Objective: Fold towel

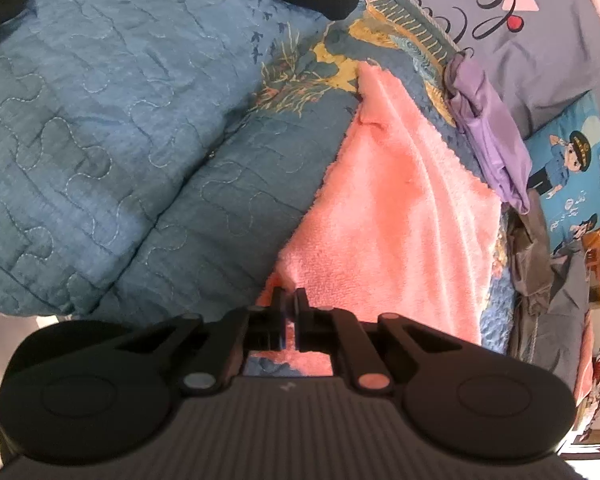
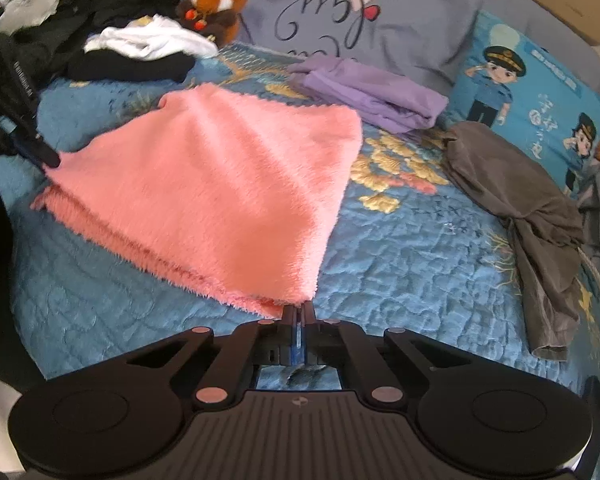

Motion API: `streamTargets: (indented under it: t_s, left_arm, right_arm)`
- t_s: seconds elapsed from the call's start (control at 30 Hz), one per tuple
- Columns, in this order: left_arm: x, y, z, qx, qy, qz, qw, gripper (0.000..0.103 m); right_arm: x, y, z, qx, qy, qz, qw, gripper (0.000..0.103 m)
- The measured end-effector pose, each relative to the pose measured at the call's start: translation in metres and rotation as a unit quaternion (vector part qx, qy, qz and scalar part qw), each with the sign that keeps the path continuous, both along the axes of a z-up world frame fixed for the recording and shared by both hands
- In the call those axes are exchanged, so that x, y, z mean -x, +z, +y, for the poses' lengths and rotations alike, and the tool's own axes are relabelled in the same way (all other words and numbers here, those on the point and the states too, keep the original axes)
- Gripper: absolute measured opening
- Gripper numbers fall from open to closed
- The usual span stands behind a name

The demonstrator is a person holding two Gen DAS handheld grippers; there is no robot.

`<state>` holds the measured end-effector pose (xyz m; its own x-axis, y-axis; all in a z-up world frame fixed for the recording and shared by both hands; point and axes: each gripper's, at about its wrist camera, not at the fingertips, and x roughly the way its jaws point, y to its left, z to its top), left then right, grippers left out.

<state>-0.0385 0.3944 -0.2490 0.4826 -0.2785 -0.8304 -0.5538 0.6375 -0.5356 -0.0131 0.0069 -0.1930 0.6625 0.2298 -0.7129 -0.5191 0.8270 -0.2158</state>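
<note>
Pink towel (image 2: 220,176) on blue quilt (image 2: 400,248); left gripper (image 1: 289,294) and right gripper (image 2: 299,307) each clenched on a near towel corner.

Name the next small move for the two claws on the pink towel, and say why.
Probably lift both near corners together and carry them toward the far edge. The left claw and right claw each pinch a near corner of the towel, which already looks doubled and lies flat on the quilt.

Soft, even indoor light; strong fisheye bending in both views.
Colours look slightly washed and grainy, shadows faint. Edges curve and darken into black corners; a bright overexposed patch glares at the left wrist view's lower right.
</note>
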Motion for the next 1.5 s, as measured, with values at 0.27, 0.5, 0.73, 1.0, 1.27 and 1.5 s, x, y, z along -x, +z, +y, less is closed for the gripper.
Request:
streamTargets:
  t_s: [0.27,0.5,0.73,1.0,1.27,1.5]
  left_arm:
    - [0.026,0.014,-0.011,-0.008,-0.009,-0.006,0.9999,0.004]
    - [0.027,0.021,-0.02,-0.04,-0.018,0.002,0.9991,0.003]
    - [0.042,0.048,-0.035,-0.069,-0.039,-0.004,0.9968,0.003]
    - [0.042,0.036,-0.033,-0.082,-0.039,0.028,0.9955,0.005]
    - [0.038,0.05,-0.01,-0.129,0.016,0.03,0.9911,0.013]
    - [0.011,0.065,-0.017,-0.141,-0.032,-0.002,0.9895,0.042]
  right_arm:
    - [0.005,0.009,-0.007,-0.017,-0.005,-0.002,1.0,0.001]
    - [0.007,0.013,-0.012,-0.025,-0.009,-0.006,1.0,0.001]
    - [0.008,0.017,-0.018,-0.034,-0.016,-0.002,0.999,0.001]
    - [0.0,0.005,-0.023,-0.037,-0.034,0.031,0.998,0.001]
    - [-0.004,-0.002,-0.029,-0.03,-0.047,0.049,0.997,0.003]
    - [-0.004,0.005,-0.038,-0.06,-0.052,0.053,0.995,0.013]
